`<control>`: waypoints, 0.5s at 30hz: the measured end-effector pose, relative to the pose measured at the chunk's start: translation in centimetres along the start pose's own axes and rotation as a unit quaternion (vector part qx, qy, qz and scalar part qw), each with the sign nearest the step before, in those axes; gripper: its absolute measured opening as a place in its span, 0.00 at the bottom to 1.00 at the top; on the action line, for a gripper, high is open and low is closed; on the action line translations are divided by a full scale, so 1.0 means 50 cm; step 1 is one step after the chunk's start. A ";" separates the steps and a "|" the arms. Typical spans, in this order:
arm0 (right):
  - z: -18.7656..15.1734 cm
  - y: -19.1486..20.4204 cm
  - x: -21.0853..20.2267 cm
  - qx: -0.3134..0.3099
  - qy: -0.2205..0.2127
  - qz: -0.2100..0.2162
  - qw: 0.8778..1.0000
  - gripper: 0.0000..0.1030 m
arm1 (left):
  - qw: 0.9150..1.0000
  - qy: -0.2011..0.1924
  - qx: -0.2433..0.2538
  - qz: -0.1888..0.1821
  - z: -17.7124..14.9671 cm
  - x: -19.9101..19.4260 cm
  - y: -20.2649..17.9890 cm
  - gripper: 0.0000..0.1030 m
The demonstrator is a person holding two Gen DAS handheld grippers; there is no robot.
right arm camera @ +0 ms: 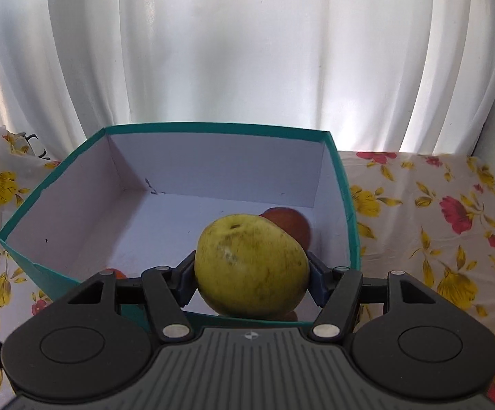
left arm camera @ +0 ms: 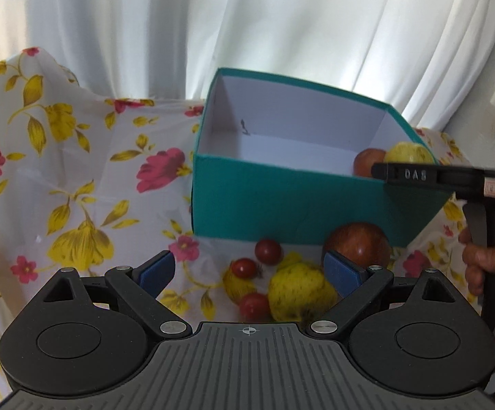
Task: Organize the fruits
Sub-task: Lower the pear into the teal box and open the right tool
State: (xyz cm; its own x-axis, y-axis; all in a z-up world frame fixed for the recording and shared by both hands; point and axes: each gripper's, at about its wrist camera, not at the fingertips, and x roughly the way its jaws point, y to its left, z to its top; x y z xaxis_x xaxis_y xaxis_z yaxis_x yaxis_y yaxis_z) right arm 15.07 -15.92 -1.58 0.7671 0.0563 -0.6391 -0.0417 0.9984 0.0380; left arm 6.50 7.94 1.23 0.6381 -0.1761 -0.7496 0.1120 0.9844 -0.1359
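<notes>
A teal box (left arm camera: 281, 198) with a white inside stands on the flowered cloth; it also shows in the right wrist view (right arm camera: 345, 205). My right gripper (right arm camera: 251, 275) is shut on a yellow-green apple (right arm camera: 251, 266) and holds it over the box's near wall; in the left wrist view this apple (left arm camera: 408, 152) sits above the box's right corner. A red apple (right arm camera: 292, 223) lies inside the box. My left gripper (left arm camera: 247, 270) is open and empty, over loose fruit in front of the box: a yellow apple (left arm camera: 298, 292), a red apple (left arm camera: 360, 242) and three small red tomatoes (left arm camera: 268, 251).
The flowered tablecloth (left arm camera: 76, 177) covers the table and bunches up at the back left. White curtains (right arm camera: 247, 51) hang close behind the box. The person's hand (left arm camera: 483, 263) holds the right gripper at the right edge.
</notes>
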 end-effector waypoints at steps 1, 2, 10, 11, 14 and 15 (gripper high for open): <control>0.000 0.001 0.002 -0.001 0.001 -0.001 1.000 0.61 | 1.000 0.004 0.002 -0.001 -0.005 0.002 -0.001 0.94; 0.000 0.001 0.004 -0.002 0.003 -0.002 1.000 0.61 | 1.000 0.008 0.005 -0.001 -0.010 0.005 -0.002 0.94; 0.016 0.005 0.015 -0.021 0.033 -0.006 0.999 0.61 | 0.999 0.022 0.036 -0.014 -0.033 0.011 -0.032 0.94; 0.019 0.004 0.016 -0.020 0.038 -0.006 0.999 0.61 | 0.999 0.024 0.039 -0.016 -0.035 0.013 -0.035 0.94; 0.022 0.005 0.009 -0.024 0.033 -0.009 0.999 0.70 | 0.998 0.029 0.046 -0.015 -0.040 0.016 -0.043 0.94; 0.022 0.005 -0.002 -0.024 0.023 -0.008 0.999 0.70 | 0.998 0.029 0.047 -0.015 -0.041 0.015 -0.044 0.94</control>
State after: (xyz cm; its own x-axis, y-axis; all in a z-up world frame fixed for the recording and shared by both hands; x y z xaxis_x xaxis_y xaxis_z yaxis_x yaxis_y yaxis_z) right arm 15.68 -15.70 -0.63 0.7378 0.0383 -0.6739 -0.0604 0.9981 -0.0093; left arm 5.18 5.62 -0.37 0.5892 -0.2018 -0.7824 0.2030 0.9742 -0.0984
